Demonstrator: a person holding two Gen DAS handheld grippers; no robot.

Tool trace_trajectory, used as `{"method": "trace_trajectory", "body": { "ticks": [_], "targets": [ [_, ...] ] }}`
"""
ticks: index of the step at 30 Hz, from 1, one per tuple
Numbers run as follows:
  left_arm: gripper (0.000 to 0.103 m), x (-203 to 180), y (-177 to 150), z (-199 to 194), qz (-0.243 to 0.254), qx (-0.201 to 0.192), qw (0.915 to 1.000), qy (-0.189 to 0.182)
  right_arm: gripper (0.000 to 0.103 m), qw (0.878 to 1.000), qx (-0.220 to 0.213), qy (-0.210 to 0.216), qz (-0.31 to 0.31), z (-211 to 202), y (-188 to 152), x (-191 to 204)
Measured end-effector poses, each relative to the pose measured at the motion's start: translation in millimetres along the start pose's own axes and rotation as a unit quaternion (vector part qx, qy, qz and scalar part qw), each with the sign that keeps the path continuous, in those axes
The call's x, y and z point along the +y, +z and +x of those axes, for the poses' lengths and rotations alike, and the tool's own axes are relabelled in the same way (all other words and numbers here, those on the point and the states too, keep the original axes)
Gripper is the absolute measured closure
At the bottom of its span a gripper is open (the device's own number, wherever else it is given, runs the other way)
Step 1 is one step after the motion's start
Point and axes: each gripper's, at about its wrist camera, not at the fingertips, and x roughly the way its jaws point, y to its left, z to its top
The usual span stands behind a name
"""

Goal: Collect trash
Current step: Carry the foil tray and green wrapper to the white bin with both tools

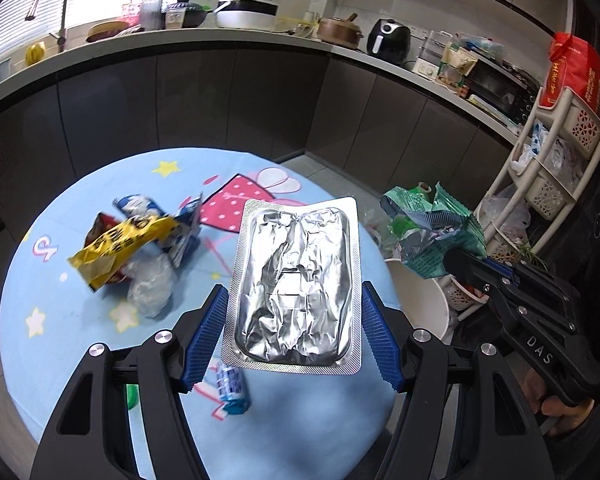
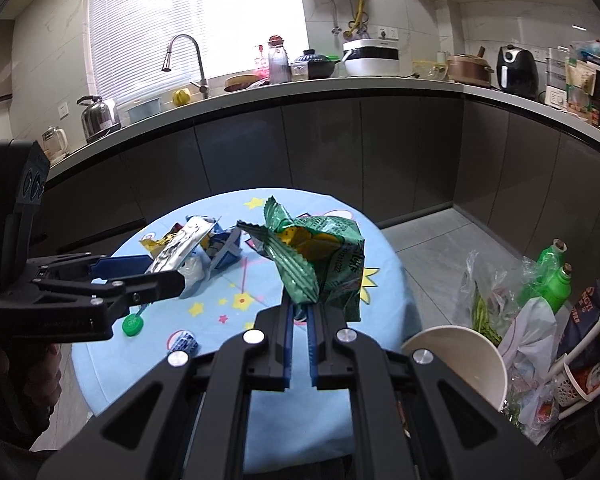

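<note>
Above the round table (image 1: 60,340), the light, stiff foil tray (image 1: 296,288) is clamped by its side edges in the left gripper (image 1: 294,340); the crinkly green wrapper (image 2: 320,260) is pinched in the closed right gripper (image 2: 300,320).

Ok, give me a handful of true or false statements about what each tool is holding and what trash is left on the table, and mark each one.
1. The left tool holds a silver foil tray pack. True.
2. The right tool is empty. False: it is shut on a green snack bag.
3. A green bottle cap lies on the blue tablecloth. True.
4. The yellow wrapper is already in the white bin. False: it lies on the table.
5. The white bin stands beside the table. True.
</note>
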Motion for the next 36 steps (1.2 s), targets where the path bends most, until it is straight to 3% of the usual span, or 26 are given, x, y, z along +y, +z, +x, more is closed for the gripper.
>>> {"method": "trace_trajectory", "body": {
  "ticks": [15, 36],
  "targets": [
    [0.040, -73.0, 22.4, 38.2, 0.054, 0.010, 0.9974, -0.046, 0.095, 0.997, -0.001, -0.058, 0.051, -23.8, -21.7, -62.1],
    [0.040, -136.2, 25.4, 94.6, 0.102, 0.048, 0.9916, -0.064, 0.095, 0.987, 0.025, -0.098, 0.125, -24.1, -64.3, -133.8]
  ]
}}
